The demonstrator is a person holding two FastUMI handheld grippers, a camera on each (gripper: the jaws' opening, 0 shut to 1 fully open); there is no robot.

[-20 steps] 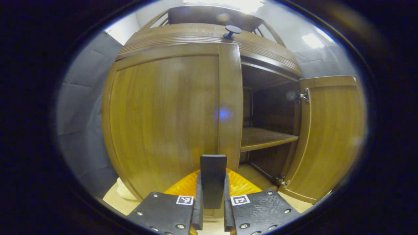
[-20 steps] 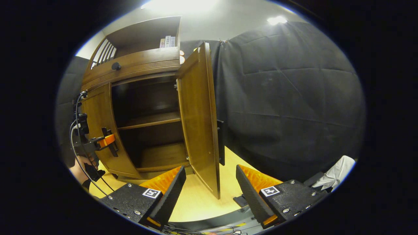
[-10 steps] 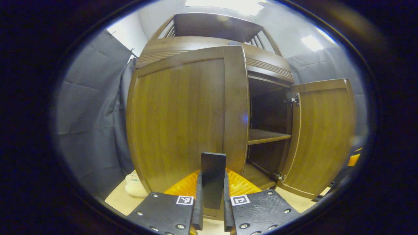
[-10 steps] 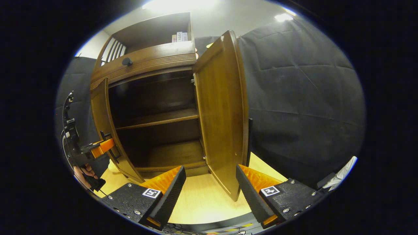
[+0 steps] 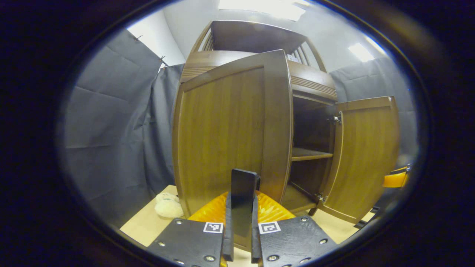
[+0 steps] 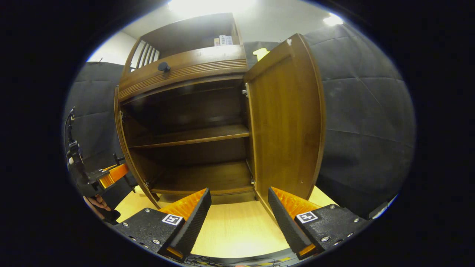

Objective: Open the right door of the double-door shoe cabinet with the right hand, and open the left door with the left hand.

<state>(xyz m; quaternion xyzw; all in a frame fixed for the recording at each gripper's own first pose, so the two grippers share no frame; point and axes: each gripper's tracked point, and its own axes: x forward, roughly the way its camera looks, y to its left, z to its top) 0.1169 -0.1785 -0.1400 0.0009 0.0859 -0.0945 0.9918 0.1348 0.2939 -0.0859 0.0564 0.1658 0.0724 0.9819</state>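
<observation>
Left gripper (image 5: pixel 241 237) fingers clamp the left door's handle (image 5: pixel 243 193); right gripper (image 6: pixel 239 218) fingers apart.

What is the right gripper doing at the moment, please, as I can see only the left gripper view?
Observer: The right gripper is open, holds nothing, and is apart from the brown wooden right door.
Operator: Thank you. My left gripper is shut on the flat black door handle; how wide does that door stand?
Observer: The brown wooden left door shows nearly edge-on, well out from the cabinet front.
Operator: And what is on the panel above the doors?
Observer: A round dark knob sticks out from the ribbed wooden panel.
</observation>
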